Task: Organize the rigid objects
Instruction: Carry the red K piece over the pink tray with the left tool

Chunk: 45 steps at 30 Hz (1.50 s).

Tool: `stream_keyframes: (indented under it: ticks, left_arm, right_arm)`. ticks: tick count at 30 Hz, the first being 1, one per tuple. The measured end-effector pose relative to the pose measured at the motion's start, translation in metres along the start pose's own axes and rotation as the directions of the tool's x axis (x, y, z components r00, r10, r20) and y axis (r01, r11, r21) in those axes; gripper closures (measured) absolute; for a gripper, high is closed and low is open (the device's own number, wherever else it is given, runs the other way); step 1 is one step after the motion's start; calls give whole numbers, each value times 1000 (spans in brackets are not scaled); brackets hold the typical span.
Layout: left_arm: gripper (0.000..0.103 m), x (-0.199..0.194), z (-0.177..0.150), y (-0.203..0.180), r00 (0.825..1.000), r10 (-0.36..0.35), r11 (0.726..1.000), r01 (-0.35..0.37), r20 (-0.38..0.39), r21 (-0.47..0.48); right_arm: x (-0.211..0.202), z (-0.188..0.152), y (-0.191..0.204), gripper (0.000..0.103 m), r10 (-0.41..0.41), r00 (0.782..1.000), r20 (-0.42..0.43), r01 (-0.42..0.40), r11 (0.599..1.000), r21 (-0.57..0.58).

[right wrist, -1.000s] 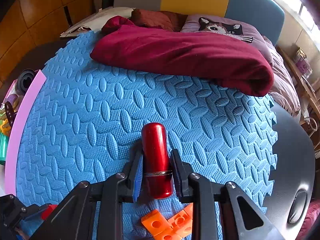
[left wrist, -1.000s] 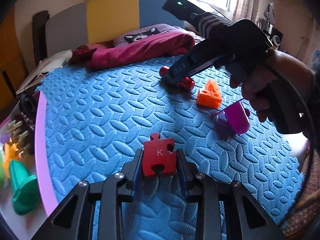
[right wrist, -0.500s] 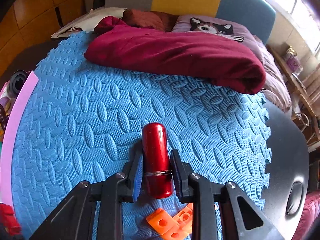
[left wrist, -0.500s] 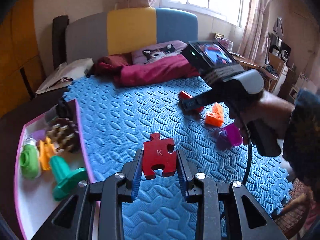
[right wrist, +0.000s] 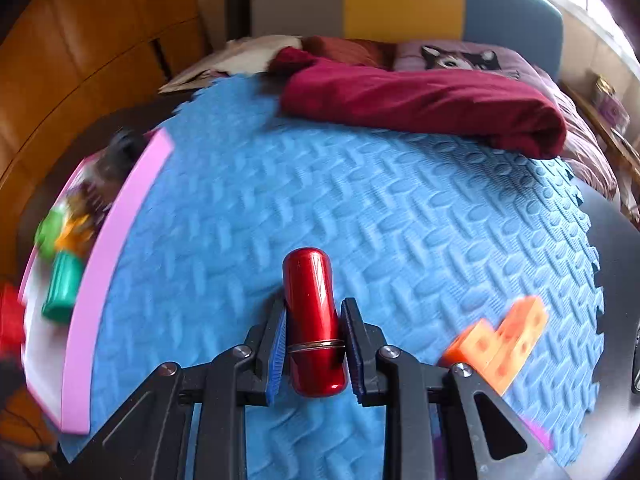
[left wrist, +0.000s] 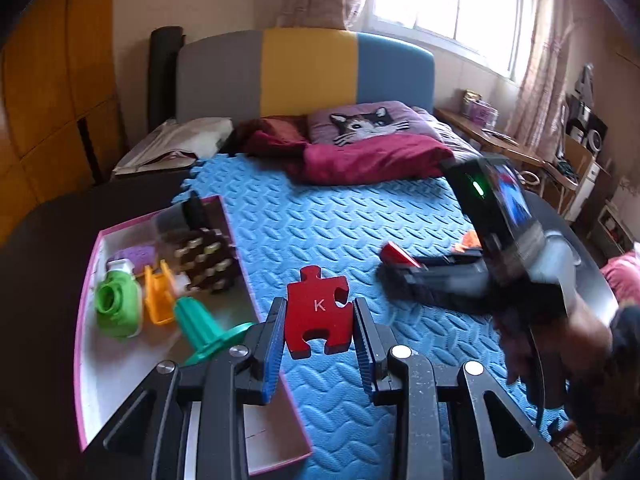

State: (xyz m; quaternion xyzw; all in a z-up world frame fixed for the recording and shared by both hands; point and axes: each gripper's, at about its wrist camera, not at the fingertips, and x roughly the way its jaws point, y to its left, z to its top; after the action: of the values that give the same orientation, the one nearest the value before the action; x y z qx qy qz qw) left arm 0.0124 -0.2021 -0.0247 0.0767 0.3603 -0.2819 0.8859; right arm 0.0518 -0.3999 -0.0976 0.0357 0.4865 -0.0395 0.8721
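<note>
My left gripper (left wrist: 320,334) is shut on a red puzzle piece (left wrist: 318,312) marked K, held above the blue foam mat (left wrist: 320,224) beside the pink-rimmed tray (left wrist: 90,308). My right gripper (right wrist: 314,326) is shut on a glossy red cylinder (right wrist: 312,316) with a metal ring, above the mat (right wrist: 360,208). In the left wrist view the right gripper (left wrist: 400,264) shows blurred at right, the red cylinder (left wrist: 394,254) at its tip. An orange block (right wrist: 500,344) lies on the mat at the right. The tray (right wrist: 108,248) sits at the mat's left edge.
The tray holds a green ring piece (left wrist: 116,308), an orange piece (left wrist: 158,300), a teal cone (left wrist: 200,326), a dark studded block (left wrist: 204,260) and a purple piece (left wrist: 136,256). A maroon blanket (right wrist: 420,104) and cat pillow (left wrist: 372,120) lie beyond the mat. Dark table (left wrist: 48,248) surrounds it.
Both grippers have kept their grips and moved left toward the tray. The left one has risen, so the whole tray now shows. The orange block has slid to the right in the right wrist view.
</note>
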Motion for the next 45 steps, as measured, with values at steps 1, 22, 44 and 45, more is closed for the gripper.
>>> stream_keyframes:
  ticks: [1,22,44,45]
  left_arm:
    - [71,-1,-1,2,1000,10,1000,-10,2,-4]
    - [71,-25,-13,36,992,126,991,-124,20,-55]
    - [71,-24,-29,66,986,164,980,-165,-20,-112]
    - [71,-25,-30,69,987,162,979,-163,-23,-123]
  right_arm:
    - [-1,-4,7,77,-22,1000,11,23,999,-40]
    - [-4,-22,6,77,-13,991,134,28,993,-112]
    - [-5,-21,6,77,-2,991,134,17,994,-105]
    - [-5,-21,6,77,-2,991,134,17,994,-105]
